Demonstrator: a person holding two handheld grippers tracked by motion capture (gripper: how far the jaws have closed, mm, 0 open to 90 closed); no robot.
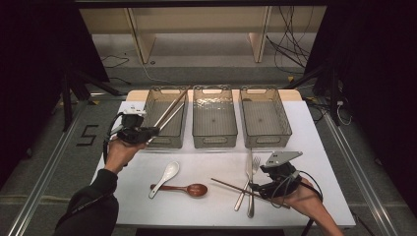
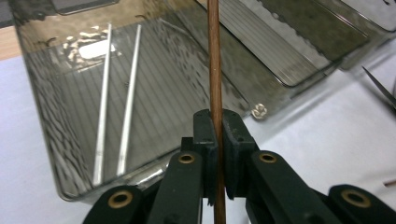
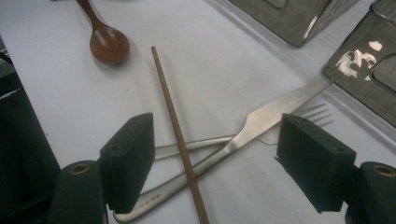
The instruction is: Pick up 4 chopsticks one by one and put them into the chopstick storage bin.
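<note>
My left tongs [image 2: 217,154] clamp a wooden chopstick [image 2: 214,70], angled over the left bin [image 1: 150,129] where two metal chopsticks [image 2: 116,98] lie. Best to lower the tip inside the rim, then let go. My right tongs [image 3: 215,163] stand open over the second wooden chopstick [image 3: 175,126], knife [image 3: 261,123] and fork [image 3: 313,114]. White tabletop [image 1: 216,162]; dark room, cables behind.

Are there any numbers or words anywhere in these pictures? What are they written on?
"5": a big dark numeral on the grey floor, left of the table.
A tiny stamped mark on the knife handle, near its end in the right gripper view: too small and blurred to read.
Nothing readable on the bins, spoons, fork or chopsticks.
</note>
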